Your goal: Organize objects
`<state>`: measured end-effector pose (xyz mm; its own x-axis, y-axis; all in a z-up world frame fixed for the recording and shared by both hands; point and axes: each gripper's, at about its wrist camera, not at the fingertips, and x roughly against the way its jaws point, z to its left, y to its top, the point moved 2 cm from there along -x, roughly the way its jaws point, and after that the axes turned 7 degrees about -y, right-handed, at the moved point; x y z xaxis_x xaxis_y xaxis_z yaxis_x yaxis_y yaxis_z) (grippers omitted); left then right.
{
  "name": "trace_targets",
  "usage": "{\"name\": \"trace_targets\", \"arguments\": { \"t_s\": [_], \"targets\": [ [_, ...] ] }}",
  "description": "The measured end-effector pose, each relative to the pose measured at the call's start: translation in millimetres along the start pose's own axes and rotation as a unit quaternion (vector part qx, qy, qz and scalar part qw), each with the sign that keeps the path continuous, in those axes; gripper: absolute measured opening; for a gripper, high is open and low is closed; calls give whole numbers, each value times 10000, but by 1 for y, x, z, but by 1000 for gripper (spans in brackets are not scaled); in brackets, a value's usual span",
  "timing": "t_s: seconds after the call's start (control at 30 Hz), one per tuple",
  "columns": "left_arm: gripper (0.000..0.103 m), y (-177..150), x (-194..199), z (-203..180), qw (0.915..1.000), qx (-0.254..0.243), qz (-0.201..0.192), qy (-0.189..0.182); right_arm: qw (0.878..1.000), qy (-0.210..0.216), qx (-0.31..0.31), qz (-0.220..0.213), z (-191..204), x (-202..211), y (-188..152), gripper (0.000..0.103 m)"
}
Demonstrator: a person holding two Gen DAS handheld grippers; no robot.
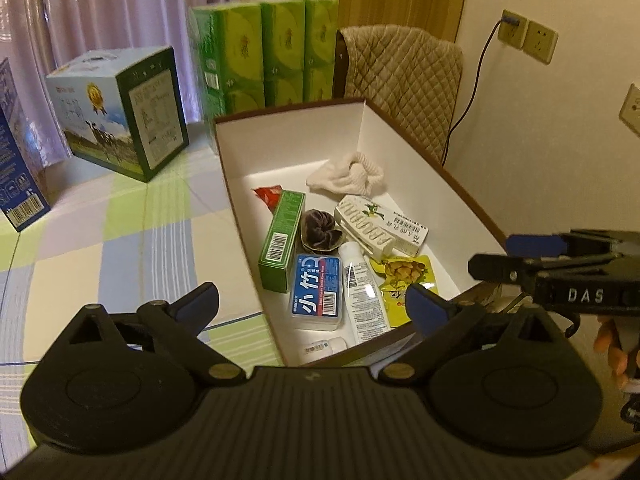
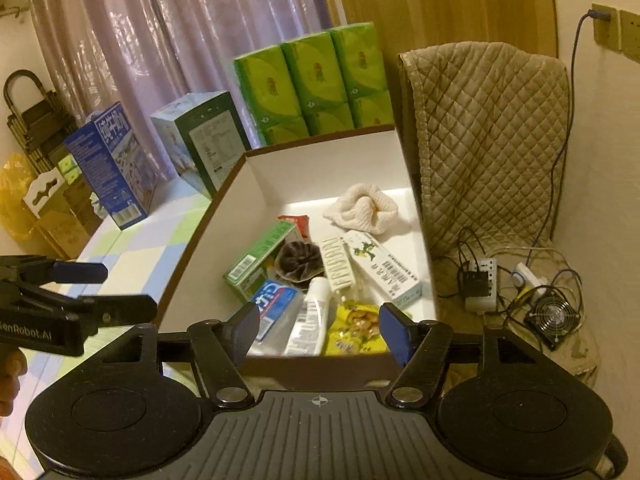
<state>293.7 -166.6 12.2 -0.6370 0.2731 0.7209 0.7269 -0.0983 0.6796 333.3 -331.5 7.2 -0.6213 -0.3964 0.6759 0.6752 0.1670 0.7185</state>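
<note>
Nearest the lens in the left wrist view: left gripper, jaws spread wide, nothing between the blue-padded fingers, held just above the near end of the box. Right gripper likewise spread wide and empty, poised over the near wall of the same box; seen side-on at the right edge of the left wrist view.

Open cardboard box, brown outside, white inside, set on a table with a checked cloth. All small items lying loose on the box floor:
- Green carton, lying flat along the left wall, barcode up.
- Blue plastic case, just beside the green carton at the near end.
- White tube, touching the right side of the blue case.
- Yellow snack pouch, right of the tube, partly under it.
- Dark scrunchie, between the green carton and the white carton.
- White carton with green print, tilted, a ribbed white clip resting on it.
- Red packet, behind the green carton.
- White cloth, bunched near the far end.

Behind the box: green tissue packs upright. Left of these: milk carton case and blue box, well apart from the cardboard box. To the right: chair with quilted cover; power strip and small fan on its seat.
</note>
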Motion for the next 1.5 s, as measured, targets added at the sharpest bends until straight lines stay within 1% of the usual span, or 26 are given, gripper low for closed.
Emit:
{"name": "trace_targets", "arguments": {
  "t_s": [0.13,0.2,0.37,0.57,0.8,1.0,1.27,1.5],
  "targets": [
    [99,-10,23,5,9999,-52,-144,-49,9999,-117,-50,-8,18,13,-11,64],
    [102,-18,35,8,9998,-74,-208,-25,9999,-147,-72,-26,28,20,-18,64],
    [102,-40,66,21,9996,-21,-285,25,9997,-221,-105,-41,55,36,-35,64],
    [102,-74,108,44,9992,166,-330,139,9999,-101,-52,76,94,52,-59,64],
    [102,-120,147,67,9980,484,-137,378,9997,75,138,196,141,68,-89,64],
    [102,-156,173,85,9960,744,18,500,9986,189,345,361,174,78,-118,64],
    [102,-194,195,99,9926,1008,196,642,9970,292,496,519,203,86,-146,64],
    [102,-217,208,106,9901,1153,286,741,9958,415,585,563,222,92,-160,64]
  ]
}}
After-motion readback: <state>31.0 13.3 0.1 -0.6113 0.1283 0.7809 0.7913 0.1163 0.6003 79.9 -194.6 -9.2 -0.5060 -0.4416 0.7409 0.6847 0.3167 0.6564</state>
